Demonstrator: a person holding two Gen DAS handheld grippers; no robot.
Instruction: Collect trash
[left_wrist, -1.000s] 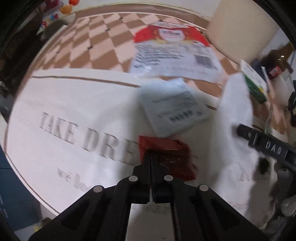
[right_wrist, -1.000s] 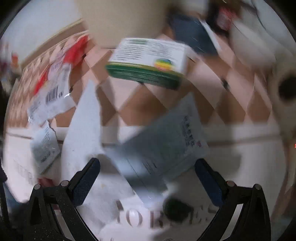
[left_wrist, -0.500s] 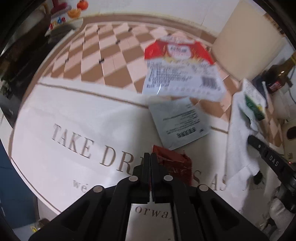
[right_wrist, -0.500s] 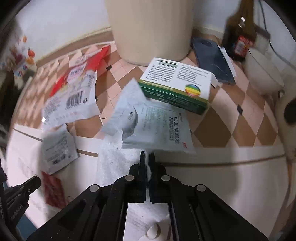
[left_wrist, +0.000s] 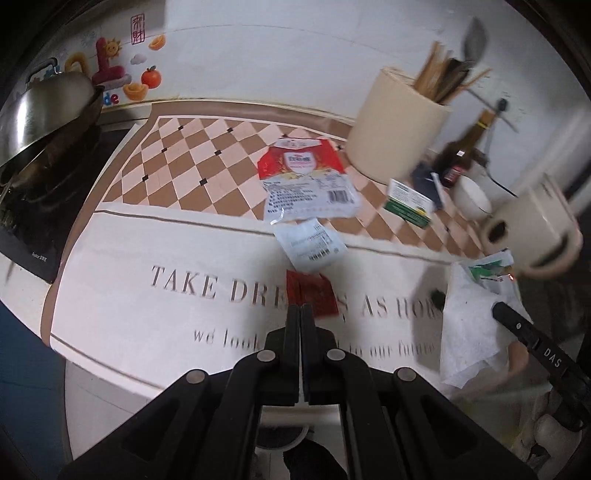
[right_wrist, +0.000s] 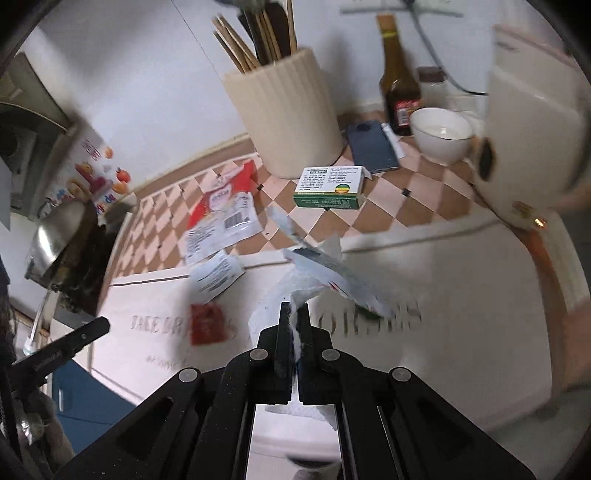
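Note:
My left gripper (left_wrist: 301, 308) is shut on the near edge of a small red packet (left_wrist: 310, 291) and holds it over the white printed mat (left_wrist: 147, 314). My right gripper (right_wrist: 294, 310) is shut on a white paper towel (right_wrist: 273, 314) and a pale blue sachet (right_wrist: 325, 269), lifted above the mat. That bundle also shows in the left wrist view (left_wrist: 469, 328). A second pale blue sachet (left_wrist: 310, 247) and a large red-and-white bag (left_wrist: 306, 181) lie flat on the counter. A green-and-white box (right_wrist: 328, 184) lies on the checkered mat.
A cream utensil holder (right_wrist: 284, 110) with chopsticks, a dark phone (right_wrist: 373, 146), a brown bottle (right_wrist: 400, 81), a white bowl (right_wrist: 441, 136) and a white kettle (right_wrist: 535, 140) stand at the back right. A wok with lid (left_wrist: 44, 122) sits on a stove at left.
Both grippers have risen and pulled back from the counter. The right one closed on the paper towel and sachet and lifted them. The left stayed shut on the red packet.

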